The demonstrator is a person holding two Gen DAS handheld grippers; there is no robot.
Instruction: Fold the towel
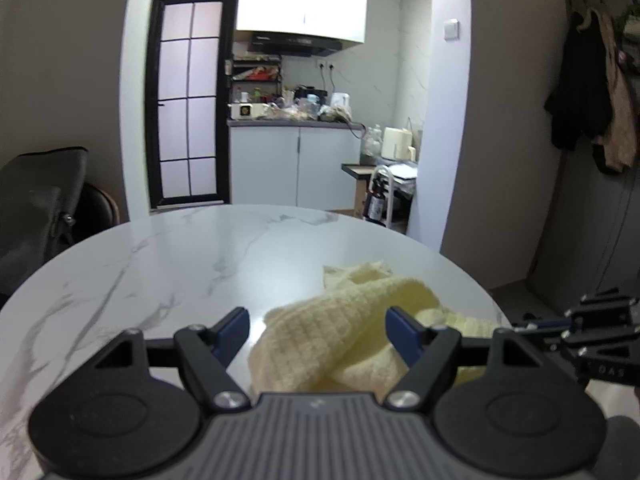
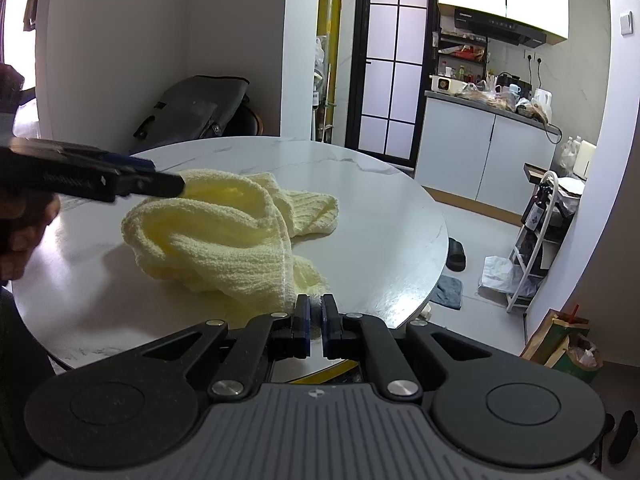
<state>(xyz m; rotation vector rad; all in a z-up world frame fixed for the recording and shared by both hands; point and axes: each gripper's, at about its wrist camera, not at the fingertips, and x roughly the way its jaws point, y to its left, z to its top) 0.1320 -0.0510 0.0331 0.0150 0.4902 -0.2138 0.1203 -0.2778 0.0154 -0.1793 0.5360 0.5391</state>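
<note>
The right gripper's [image 2: 315, 312] jaws were pinched nearly together on a thin edge of the pale yellow towel [image 2: 224, 232], while the left gripper's [image 1: 318, 330] jaws stood wide apart, empty, just over the crumpled heap. The towel lay bunched on the round marble desk [image 1: 168, 264], close to its near rim. With so little cloth caught, a pull could slip it free, or drag the heap off the rim

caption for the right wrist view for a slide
Right gripper pinches a corner of the crumpled yellow towel on the round marble table.
</note>
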